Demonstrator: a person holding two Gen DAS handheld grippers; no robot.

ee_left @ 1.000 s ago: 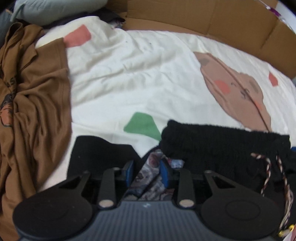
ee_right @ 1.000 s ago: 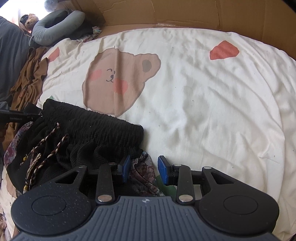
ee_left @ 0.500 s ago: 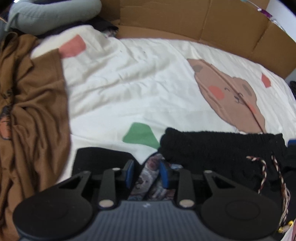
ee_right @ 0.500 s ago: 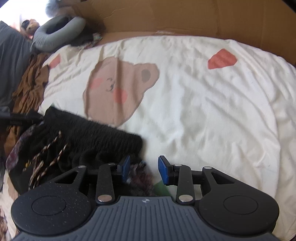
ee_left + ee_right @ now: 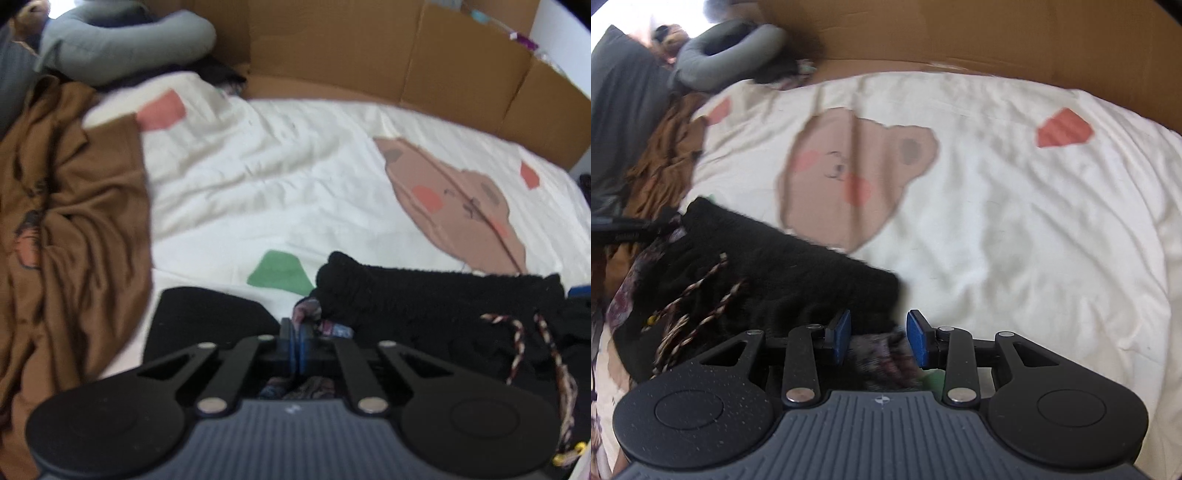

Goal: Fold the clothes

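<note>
The shorts (image 5: 436, 299) are lying on the bedsheet (image 5: 295, 199) just ahead of both grippers, the shirt (image 5: 70, 229) is sprawling to their left, and the cardboard (image 5: 369, 55) is standing behind the bedsheet.

right hand-held gripper (image 5: 878, 338) | parted | straddling patterned shorts (image 5: 768, 273) edge

- Bed (image 5: 1015, 221) with cream bear-print cover.
- Black-waisted patterned trousers (image 5: 783, 266) lie at 7 o'clock in the right wrist view.
- Brown shirt (image 5: 70, 229) at 9 o'clock, left wrist view.
- Grey neck pillow (image 5: 122, 44) at 11 o'clock.
</note>
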